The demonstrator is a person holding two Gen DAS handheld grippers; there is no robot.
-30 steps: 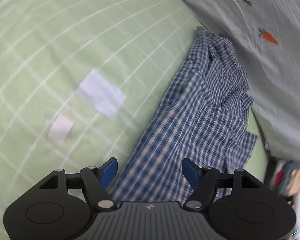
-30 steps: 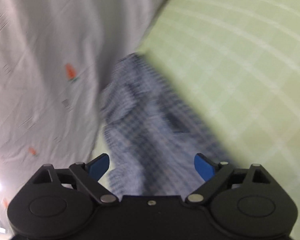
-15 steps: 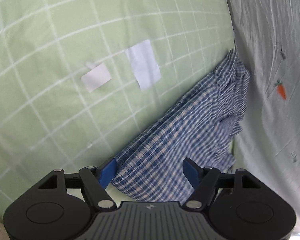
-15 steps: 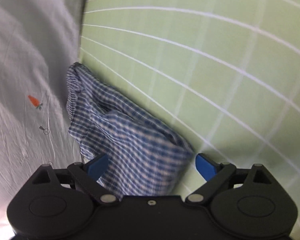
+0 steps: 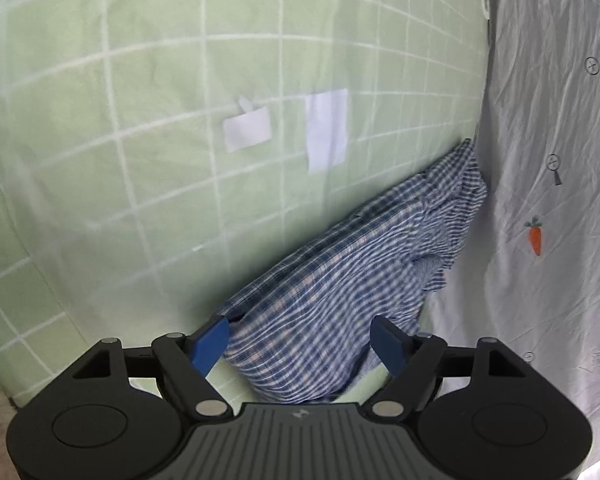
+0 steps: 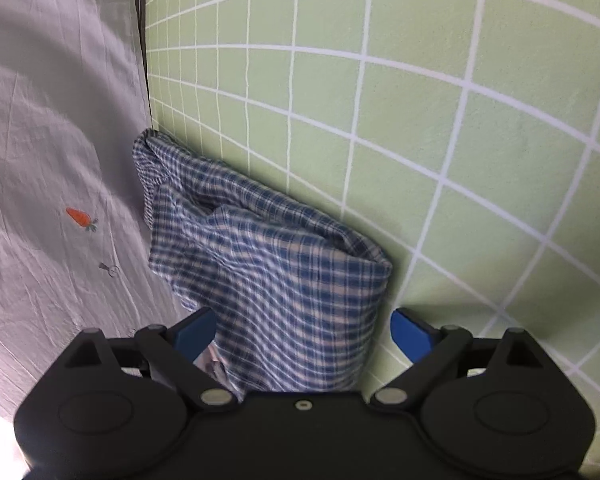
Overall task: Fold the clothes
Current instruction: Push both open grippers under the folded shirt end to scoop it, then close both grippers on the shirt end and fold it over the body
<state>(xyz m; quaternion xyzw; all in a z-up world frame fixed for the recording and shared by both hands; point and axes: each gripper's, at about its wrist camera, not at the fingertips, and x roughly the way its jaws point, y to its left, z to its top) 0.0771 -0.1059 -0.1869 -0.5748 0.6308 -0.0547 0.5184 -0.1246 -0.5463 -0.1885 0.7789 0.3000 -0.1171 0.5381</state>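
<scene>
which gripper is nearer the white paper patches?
Left. Left gripper faces the white paper patches beyond the plaid shirt; right gripper view shows no patches.

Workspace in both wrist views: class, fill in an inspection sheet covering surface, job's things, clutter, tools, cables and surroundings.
Surface: green checked sheet, mostly bare.
Job's things: blue plaid shirt, crumpled in a heap along the sheet's edge.
Clutter: two white paper pieces lying on the sheet.
Tools: left tool opening, shirt between its fingers, not pressed; right tool open, shirt between its fingers.
Cables: nothing seen.
Surroundings: grey cloth with carrot print beside the sheet.
</scene>
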